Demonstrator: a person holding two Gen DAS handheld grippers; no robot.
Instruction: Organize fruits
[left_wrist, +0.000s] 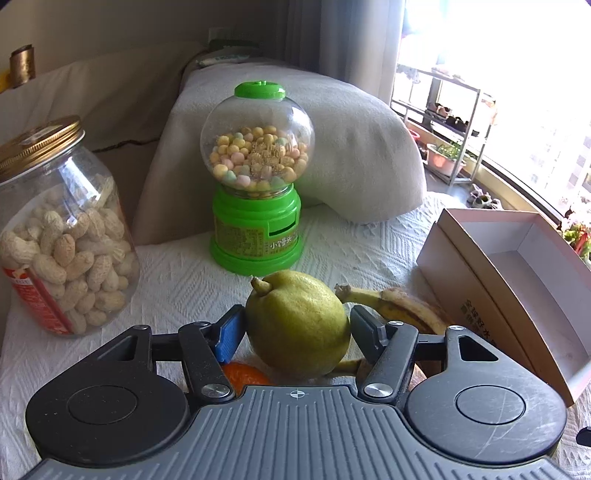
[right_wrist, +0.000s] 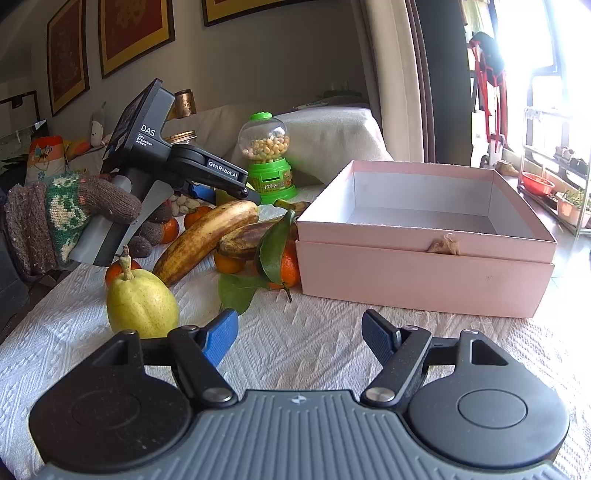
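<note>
In the left wrist view my left gripper (left_wrist: 297, 326) has its jaws on both sides of a green-yellow pear (left_wrist: 297, 325), touching it and closed on it. A browned banana (left_wrist: 402, 306) lies behind it and an orange (left_wrist: 243, 373) shows below the left jaw. In the right wrist view my right gripper (right_wrist: 299, 338) is open and empty over the white cloth. A second yellow pear (right_wrist: 142, 302) stands to its left. Two browned bananas (right_wrist: 207, 238), several oranges (right_wrist: 290, 267) and the left gripper's body (right_wrist: 159, 155) lie beyond. The pink box (right_wrist: 424, 273) stands open at the right, empty.
A peanut jar (left_wrist: 62, 236) stands at the left and a green candy dispenser (left_wrist: 256, 177) at the back, in front of a grey cushion (left_wrist: 365, 147). The pink box (left_wrist: 517, 280) is at the right. A gloved hand (right_wrist: 70, 218) holds the left gripper.
</note>
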